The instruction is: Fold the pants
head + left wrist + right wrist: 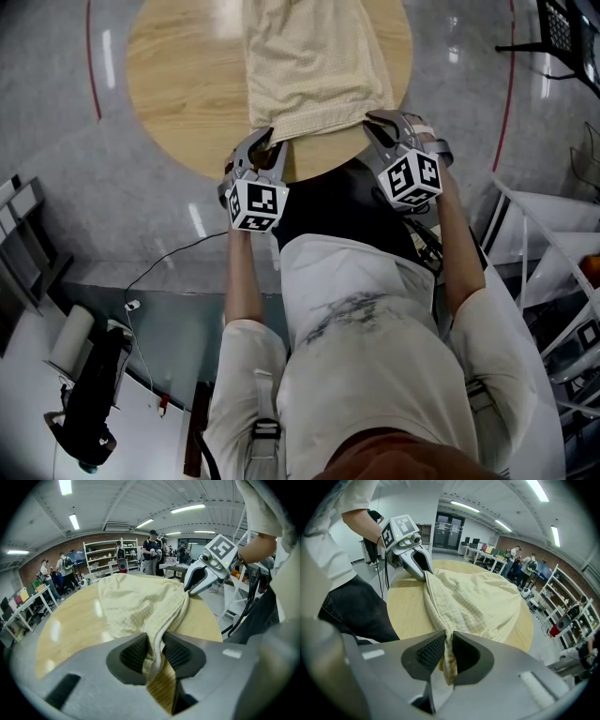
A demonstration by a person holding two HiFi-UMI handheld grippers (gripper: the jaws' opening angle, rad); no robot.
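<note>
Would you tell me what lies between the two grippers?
In the head view, the near edge of the cream pants runs from the left gripper to the right gripper, both gripping it.

Both forearms reach forward and down, the left hand-held gripper [266,142] and right hand-held gripper [377,125] each clamped on the pants [314,66].

The pants [314,66] lie on the round table [178,84], near corners in the left gripper [266,142] and right gripper [377,122].

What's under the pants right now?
The round wooden table; the pants lie on it, near edge pinched by left gripper and right gripper. Anything beneath the cloth is hidden.
</note>
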